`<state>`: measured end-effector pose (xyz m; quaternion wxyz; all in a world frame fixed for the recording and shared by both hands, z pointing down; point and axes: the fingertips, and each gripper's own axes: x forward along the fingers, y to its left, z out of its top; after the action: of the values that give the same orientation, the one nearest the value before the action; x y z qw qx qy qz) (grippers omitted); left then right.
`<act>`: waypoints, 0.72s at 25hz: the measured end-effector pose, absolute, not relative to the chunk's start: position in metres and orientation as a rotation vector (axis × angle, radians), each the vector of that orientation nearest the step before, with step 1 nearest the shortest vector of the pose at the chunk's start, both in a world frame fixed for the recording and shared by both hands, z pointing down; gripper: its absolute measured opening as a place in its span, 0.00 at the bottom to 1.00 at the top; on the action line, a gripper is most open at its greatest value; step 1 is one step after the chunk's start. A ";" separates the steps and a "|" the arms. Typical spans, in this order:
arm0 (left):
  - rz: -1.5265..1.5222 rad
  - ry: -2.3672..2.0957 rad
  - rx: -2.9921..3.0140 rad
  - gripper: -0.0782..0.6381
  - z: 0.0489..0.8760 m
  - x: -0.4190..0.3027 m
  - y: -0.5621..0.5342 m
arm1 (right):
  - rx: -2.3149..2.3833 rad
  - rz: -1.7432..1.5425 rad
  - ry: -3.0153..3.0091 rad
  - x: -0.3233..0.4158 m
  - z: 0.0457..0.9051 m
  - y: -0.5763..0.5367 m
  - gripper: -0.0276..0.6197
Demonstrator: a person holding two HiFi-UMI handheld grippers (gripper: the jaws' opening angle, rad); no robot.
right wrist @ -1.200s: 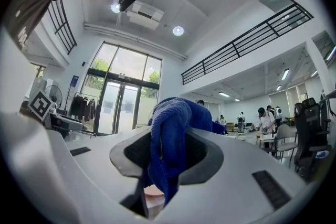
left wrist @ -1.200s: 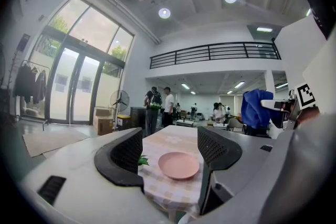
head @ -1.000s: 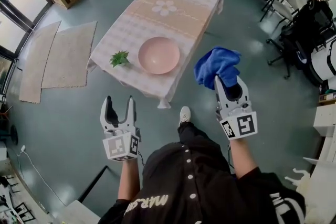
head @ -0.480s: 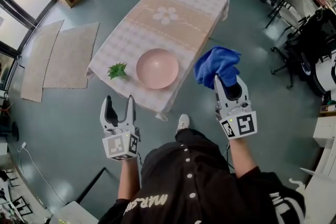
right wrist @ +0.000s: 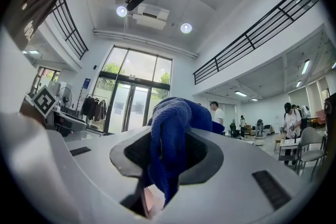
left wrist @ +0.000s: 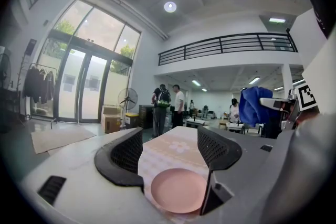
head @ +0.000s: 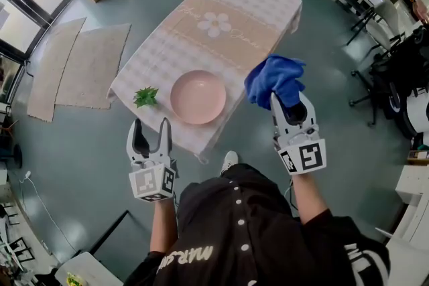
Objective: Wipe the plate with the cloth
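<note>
- Closing in: the round pink plate [head: 198, 97] on the checked-cloth worktop [head: 234, 3] lies nearer than before.
- Right tool [head: 287, 104] clamps the blue terry cloth [head: 275, 80] aloft; left tool [head: 151, 127] gapes empty; wiping unstarted.

obstacle: green sprig [head: 146, 97] just left of plate [head: 198, 97] | free: counter [head: 249, 2] beyond plate, plate's right side open
</note>
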<state>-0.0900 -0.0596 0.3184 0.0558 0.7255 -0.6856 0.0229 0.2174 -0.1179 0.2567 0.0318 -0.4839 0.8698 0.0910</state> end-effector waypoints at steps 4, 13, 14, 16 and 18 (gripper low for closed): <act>0.074 -2.104 2.170 0.55 0.321 -0.086 -0.072 | -1.454 0.266 2.703 0.220 0.261 -0.138 0.22; 0.154 -2.079 2.122 0.55 0.343 -0.097 -0.087 | -1.397 0.199 2.756 0.196 0.284 -0.167 0.22; 0.158 -2.070 2.126 0.55 0.344 -0.098 -0.088 | -1.397 0.193 2.757 0.193 0.285 -0.169 0.22; 0.166 -2.045 2.139 0.55 0.347 -0.103 -0.093 | -1.400 0.185 2.757 0.184 0.287 -0.172 0.22; 0.171 -2.014 2.157 0.55 0.350 -0.108 -0.102 | -1.410 0.185 2.754 0.176 0.287 -0.176 0.22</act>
<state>-0.1083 -0.1019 0.3500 0.0927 0.7266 -0.6784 0.0575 0.1757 -0.1762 0.2875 0.0210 -0.4549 0.8883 0.0596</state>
